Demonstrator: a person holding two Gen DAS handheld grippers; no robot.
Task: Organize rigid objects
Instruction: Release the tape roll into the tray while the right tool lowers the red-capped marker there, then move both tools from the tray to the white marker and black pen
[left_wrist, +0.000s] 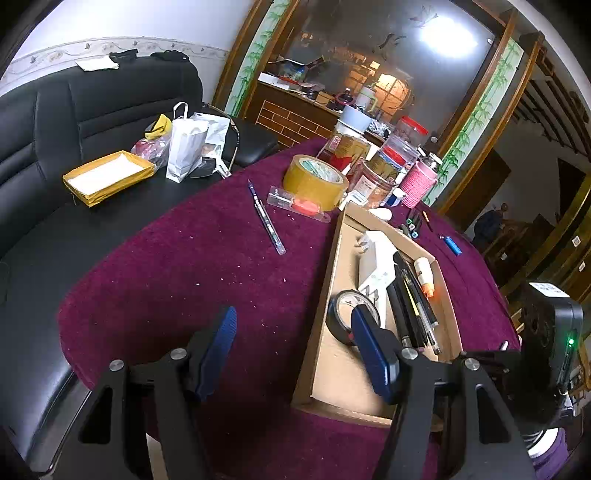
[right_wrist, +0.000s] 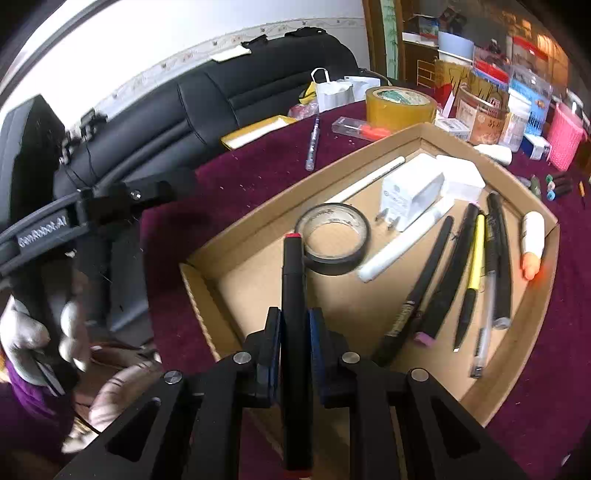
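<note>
A cardboard tray (right_wrist: 207, 284) lies on the maroon tablecloth (left_wrist: 207, 266); it also shows in the left wrist view (left_wrist: 325, 288). It holds a black tape roll (right_wrist: 332, 240), a white charger (right_wrist: 410, 199), several pens (right_wrist: 476, 266) and a white glue stick (right_wrist: 533, 240). My right gripper (right_wrist: 294, 328) is shut on a black marker (right_wrist: 293, 295) with a red tip, above the tray's near corner. My left gripper (left_wrist: 295, 332) is open and empty over the tray's left wall. A blue pen (left_wrist: 266, 218) and a clear-cased red tool (left_wrist: 299, 208) lie outside the tray.
A tan packing tape roll (left_wrist: 314, 181), jars and boxes (left_wrist: 373, 166) and a pink basket (left_wrist: 419, 182) crowd the far table edge. Small markers (left_wrist: 413, 225) and a blue object (left_wrist: 452, 245) lie right of the tray. A black sofa (left_wrist: 92, 107) with bags stands left.
</note>
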